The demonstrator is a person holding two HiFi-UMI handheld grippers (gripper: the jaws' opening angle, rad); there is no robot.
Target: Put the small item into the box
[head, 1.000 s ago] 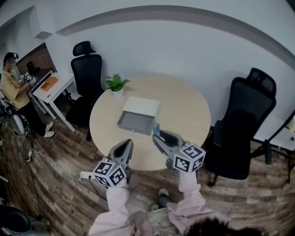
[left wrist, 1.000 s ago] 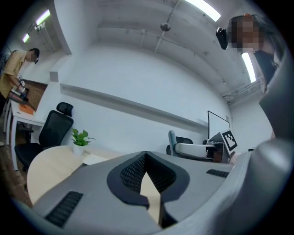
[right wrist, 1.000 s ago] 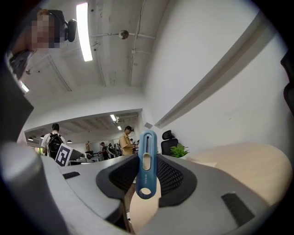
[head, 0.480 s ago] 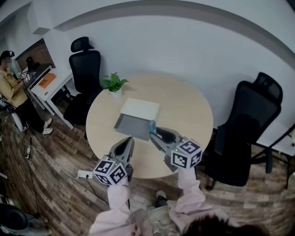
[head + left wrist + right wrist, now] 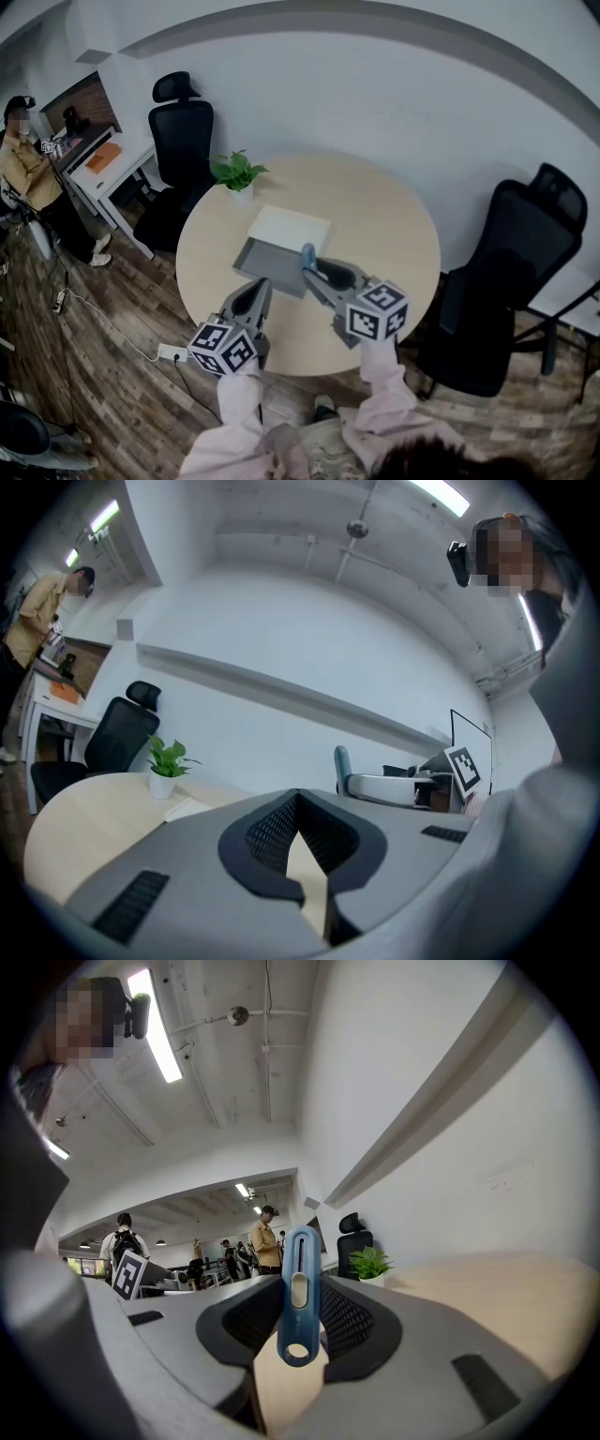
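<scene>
1. Both grippers have slid forward across the round table (image 5: 384, 225) in the last second. The right gripper (image 5: 311, 264) now has its tips at the near right edge of the box (image 5: 267, 265), where a second ago they were short of that corner.
2. The right gripper's jaws are clamped on the small blue item (image 5: 300, 1297), which stands upright between its tips. The item is therefore not yet in the box, which lies just ahead and to the left of those tips.
3. The left gripper (image 5: 262, 285) has its jaws together with nothing between them. Its tips are near the front wall of the box.
4. By my reading the carry is nearly finished. What remains is a short reach over the rim and a release.
5. Count:
   - two grippers
   - one blue item
   - one open grey box
   - one white lid (image 5: 291, 228) touching the far side of the box
   - one potted plant (image 5: 238, 173) beyond the lid
   - one table
   - two black chairs (image 5: 183, 131) beside the table
</scene>
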